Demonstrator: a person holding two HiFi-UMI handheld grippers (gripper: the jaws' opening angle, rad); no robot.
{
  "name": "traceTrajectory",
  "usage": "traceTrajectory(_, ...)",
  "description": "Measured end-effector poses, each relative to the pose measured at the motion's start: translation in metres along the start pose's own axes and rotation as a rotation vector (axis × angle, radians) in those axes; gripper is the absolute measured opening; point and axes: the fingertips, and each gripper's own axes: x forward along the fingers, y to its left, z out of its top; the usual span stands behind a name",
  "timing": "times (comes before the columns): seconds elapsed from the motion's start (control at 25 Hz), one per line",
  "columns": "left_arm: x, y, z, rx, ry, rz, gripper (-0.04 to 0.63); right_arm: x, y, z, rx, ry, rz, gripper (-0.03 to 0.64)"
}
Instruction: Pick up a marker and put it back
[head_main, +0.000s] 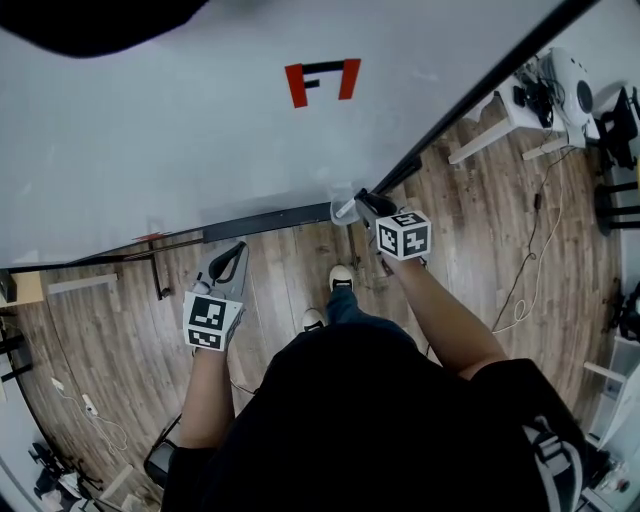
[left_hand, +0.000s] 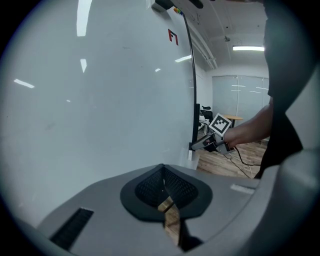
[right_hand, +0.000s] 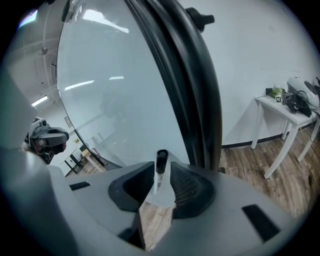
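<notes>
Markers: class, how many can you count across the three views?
1. The marker is between the open jaws of the right gripper, at the lower corner of the whiteboard, beside its black frame. Others may be hidden; no view shows another.

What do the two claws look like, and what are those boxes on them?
The left claw and right claw are smooth grey plastic with black mesh-textured pads inside. Each carries a white cube with black square markers. The person wears a black short-sleeved top.
</notes>
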Motion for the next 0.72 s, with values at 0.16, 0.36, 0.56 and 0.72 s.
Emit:
traceTrajectory(0.16,0.0009,0.0037,-0.0001,-0.002,-0.001,0.001,0.011,0.0055,-0.0009,0.0008,0.006,0.003,0.003,0.095)
traceTrajectory(0.36,0.003,0.0026,-0.0005,0.001,-0.001,-0.009,0.011,0.007,-0.0019,0.0025,0.01,-0.003,-0.003,0.095)
traceTrajectory(0.56,0.0013,0.0035,-0.0028,-0.002,-0.001,-0.008,0.011,0.0091,-0.0002,0.0039,0.006,-0.006,0.002,0.091)
traceTrajectory(0.72,0.001,0.002,-0.0041,-0.003,-0.001,-0.01,0.011,0.0092,0.0009,0.0041,-0.003,-0.009,0.0,0.077)
